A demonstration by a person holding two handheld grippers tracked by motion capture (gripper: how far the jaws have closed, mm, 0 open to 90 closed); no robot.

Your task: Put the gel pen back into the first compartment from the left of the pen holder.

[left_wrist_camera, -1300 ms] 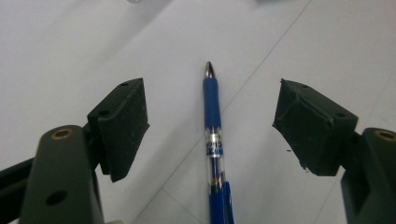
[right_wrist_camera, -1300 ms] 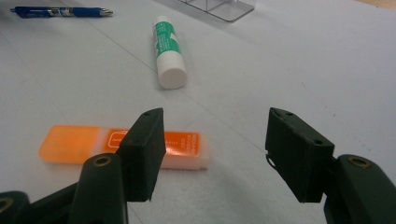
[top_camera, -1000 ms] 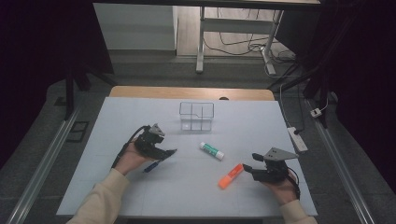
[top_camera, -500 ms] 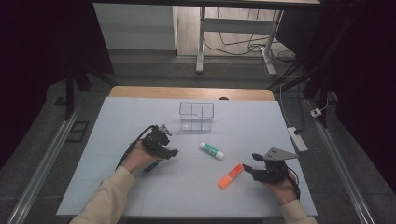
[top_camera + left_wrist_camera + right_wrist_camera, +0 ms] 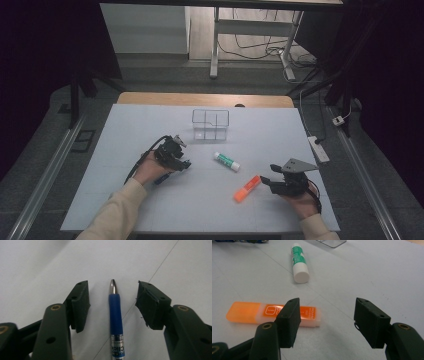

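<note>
Two grippers rest on the table: the left gripper [image 5: 112, 302], jaws apart astride the blue pen [image 5: 115, 317] pointing to 12 o'clock, should close squarely mid-barrel, while the right gripper [image 5: 327, 322] waits spread, orange highlighter [image 5: 273, 315] at its 9 o'clock.

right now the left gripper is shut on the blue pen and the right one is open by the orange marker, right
Not quite. The left gripper isn't shut on the pen: the left gripper view shows its jaws open, with the pen lying between them, clear of both. The rest holds: the right gripper is open by the orange marker.
</note>
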